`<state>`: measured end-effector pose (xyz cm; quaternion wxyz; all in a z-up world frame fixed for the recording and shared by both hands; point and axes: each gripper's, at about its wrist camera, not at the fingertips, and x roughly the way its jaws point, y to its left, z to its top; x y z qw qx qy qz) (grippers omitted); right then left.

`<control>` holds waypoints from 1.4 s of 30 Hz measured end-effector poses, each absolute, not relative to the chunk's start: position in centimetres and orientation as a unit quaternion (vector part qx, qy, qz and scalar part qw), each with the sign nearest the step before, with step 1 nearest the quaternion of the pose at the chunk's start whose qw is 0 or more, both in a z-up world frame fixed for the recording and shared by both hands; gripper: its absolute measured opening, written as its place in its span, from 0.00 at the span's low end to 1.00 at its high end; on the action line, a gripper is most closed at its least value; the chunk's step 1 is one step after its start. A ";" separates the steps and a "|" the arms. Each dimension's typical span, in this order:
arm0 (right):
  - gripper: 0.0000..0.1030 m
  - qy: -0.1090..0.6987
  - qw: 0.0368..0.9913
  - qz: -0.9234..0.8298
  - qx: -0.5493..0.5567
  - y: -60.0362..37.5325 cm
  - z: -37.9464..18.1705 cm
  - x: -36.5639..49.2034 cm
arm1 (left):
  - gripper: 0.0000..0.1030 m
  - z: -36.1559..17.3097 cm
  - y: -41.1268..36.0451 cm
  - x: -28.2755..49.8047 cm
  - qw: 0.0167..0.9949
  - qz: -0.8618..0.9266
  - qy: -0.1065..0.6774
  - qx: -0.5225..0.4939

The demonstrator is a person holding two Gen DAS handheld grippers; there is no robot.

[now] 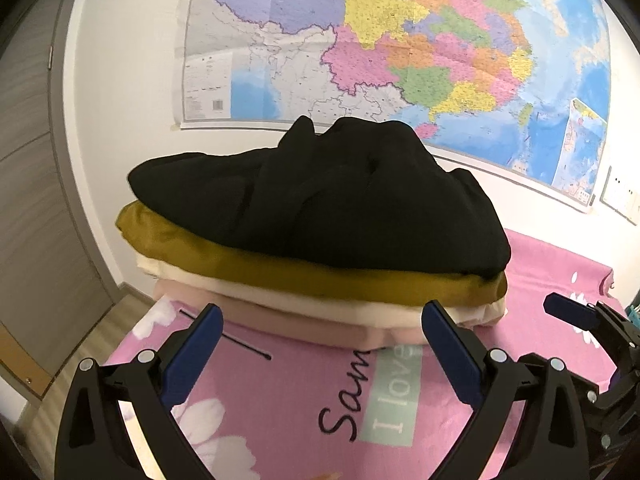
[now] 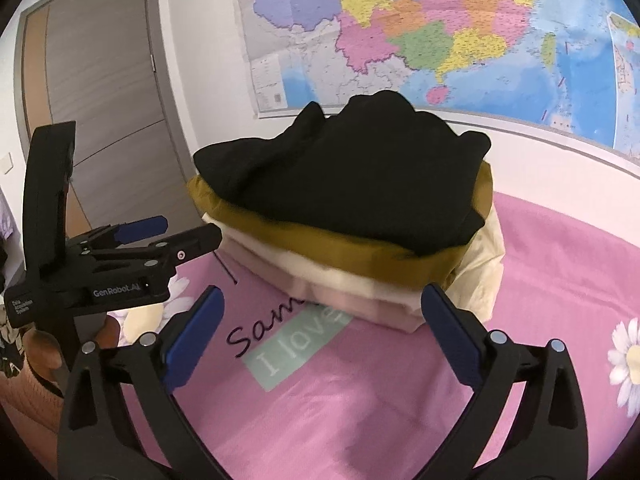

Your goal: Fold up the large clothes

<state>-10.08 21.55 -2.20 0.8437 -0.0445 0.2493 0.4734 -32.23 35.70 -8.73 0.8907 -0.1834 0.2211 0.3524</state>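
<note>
A stack of folded clothes sits on the pink bed sheet (image 1: pixel 280 392): a black garment (image 1: pixel 320 204) on top, an olive one (image 1: pixel 280 268) under it, then a cream one (image 1: pixel 320 304) and a pale pink one (image 1: pixel 312 328). The same stack shows in the right wrist view, black garment (image 2: pixel 352 176) on top. My left gripper (image 1: pixel 322 314) is open and empty just in front of the stack's lower layers. My right gripper (image 2: pixel 322 294) is open and empty at the stack's near edge. The left gripper also shows at the left of the right wrist view (image 2: pixel 188 232).
The sheet carries printed writing (image 2: pixel 288 344) and white flowers (image 2: pixel 628 356). A large coloured map (image 1: pixel 400 40) hangs on the white wall behind the stack. A grey door (image 2: pixel 100 92) stands to the left. The bed's left edge drops to a wooden floor (image 1: pixel 92 344).
</note>
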 end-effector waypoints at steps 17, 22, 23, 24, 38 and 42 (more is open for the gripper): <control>0.94 0.246 0.849 0.466 -0.033 19.2 -2.7 -13.7 | 0.93 -9.4 32.1 -34.8 0.888 0.354 0.227 -0.187; 0.94 0.254 0.850 0.461 -0.029 18.8 -3.0 -14.1 | 0.93 -9.8 31.0 -35.0 0.887 0.353 0.233 -0.185; 0.94 0.254 0.850 0.461 -0.028 18.7 -3.1 -14.2 | 0.93 -9.8 30.9 -35.1 0.887 0.353 0.233 -0.185; 0.94 0.256 0.848 0.463 -0.027 18.6 -3.1 -14.3 | 0.93 -9.7 30.7 -35.2 0.888 0.353 0.231 -0.184; 0.94 0.251 0.847 0.468 -0.026 18.2 -3.2 -15.4 | 0.93 -8.9 29.6 -36.3 0.888 0.368 0.218 -0.167; 0.94 0.250 0.847 0.467 -0.026 18.0 -3.2 -15.6 | 0.93 -8.9 29.3 -36.4 0.889 0.369 0.217 -0.164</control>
